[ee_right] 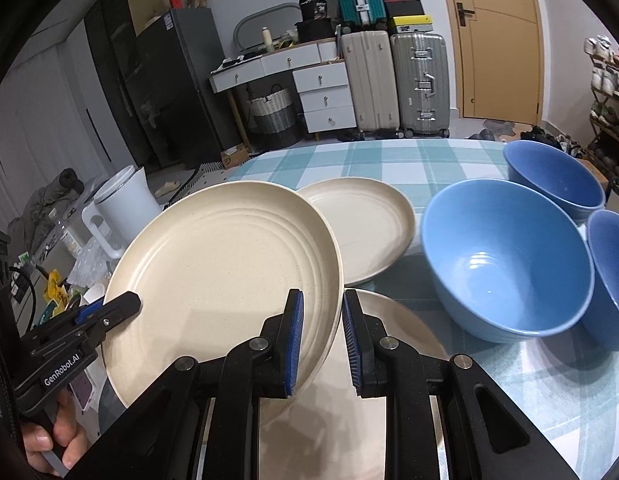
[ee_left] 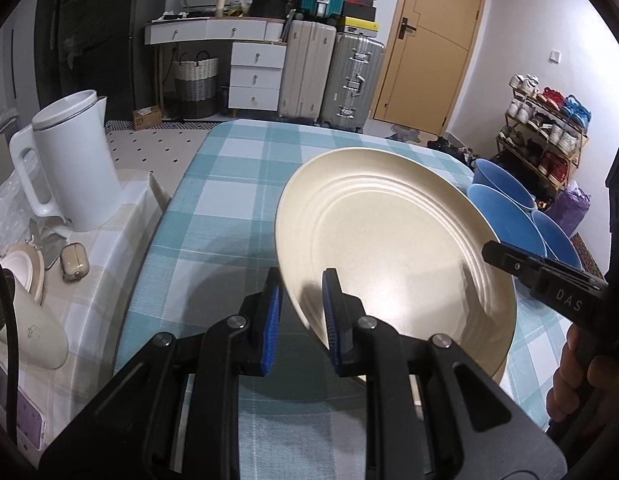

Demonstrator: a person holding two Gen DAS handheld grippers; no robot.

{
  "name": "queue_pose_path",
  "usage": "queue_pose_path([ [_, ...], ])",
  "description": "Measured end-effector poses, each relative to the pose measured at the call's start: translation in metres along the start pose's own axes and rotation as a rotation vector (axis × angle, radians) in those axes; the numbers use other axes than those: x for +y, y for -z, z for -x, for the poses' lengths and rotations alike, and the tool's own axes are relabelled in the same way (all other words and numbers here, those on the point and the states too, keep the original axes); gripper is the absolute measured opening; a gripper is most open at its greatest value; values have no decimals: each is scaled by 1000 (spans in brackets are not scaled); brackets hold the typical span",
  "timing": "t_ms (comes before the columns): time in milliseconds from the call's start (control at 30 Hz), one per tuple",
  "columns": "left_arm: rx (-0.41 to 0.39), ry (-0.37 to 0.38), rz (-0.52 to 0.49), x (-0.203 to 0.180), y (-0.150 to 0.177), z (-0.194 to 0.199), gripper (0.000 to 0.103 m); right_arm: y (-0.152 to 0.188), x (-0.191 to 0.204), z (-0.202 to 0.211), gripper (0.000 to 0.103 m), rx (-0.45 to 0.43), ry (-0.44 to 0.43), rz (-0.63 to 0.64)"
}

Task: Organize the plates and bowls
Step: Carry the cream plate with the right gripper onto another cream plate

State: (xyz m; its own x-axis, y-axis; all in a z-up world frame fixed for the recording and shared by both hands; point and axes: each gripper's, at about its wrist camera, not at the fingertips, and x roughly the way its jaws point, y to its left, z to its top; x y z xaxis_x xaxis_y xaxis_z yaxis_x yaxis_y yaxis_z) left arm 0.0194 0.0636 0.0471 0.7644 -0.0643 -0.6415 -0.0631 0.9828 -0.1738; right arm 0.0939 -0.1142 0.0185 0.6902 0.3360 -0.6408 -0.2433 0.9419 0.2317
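Note:
A large cream plate (ee_left: pixel 381 240) (ee_right: pixel 221 272) hangs tilted above the checked tablecloth (ee_left: pixel 229 184), held at both sides. My left gripper (ee_left: pixel 303 312) (ee_right: pixel 101 316) is shut on its left rim. On the opposite rim my right gripper (ee_right: pixel 323 336) (ee_left: pixel 549 276) is shut too. A second cream plate (ee_right: pixel 361 228) lies flat on the table beyond it, and a third cream plate (ee_right: pixel 393 344) lies under my right gripper. Three blue bowls stand upright to the right: a big near one (ee_right: pixel 505 256) (ee_left: pixel 505 216), a far one (ee_right: pixel 557 176) and one at the edge (ee_right: pixel 613 280).
A white kettle (ee_left: pixel 69 160) stands on a cluttered side table to the left, beside the main table's left edge. Suitcases (ee_left: pixel 329 72), white drawers (ee_left: pixel 255 76) and a wooden door (ee_left: pixel 437 40) line the far wall. A shoe rack (ee_left: pixel 545 136) stands at right.

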Motion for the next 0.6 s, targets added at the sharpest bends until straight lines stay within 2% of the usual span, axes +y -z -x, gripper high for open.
queue_pose_path([
  [600,24,49,-66,-36,9,-3,16,18,-28,36,20,-24,36,-49],
])
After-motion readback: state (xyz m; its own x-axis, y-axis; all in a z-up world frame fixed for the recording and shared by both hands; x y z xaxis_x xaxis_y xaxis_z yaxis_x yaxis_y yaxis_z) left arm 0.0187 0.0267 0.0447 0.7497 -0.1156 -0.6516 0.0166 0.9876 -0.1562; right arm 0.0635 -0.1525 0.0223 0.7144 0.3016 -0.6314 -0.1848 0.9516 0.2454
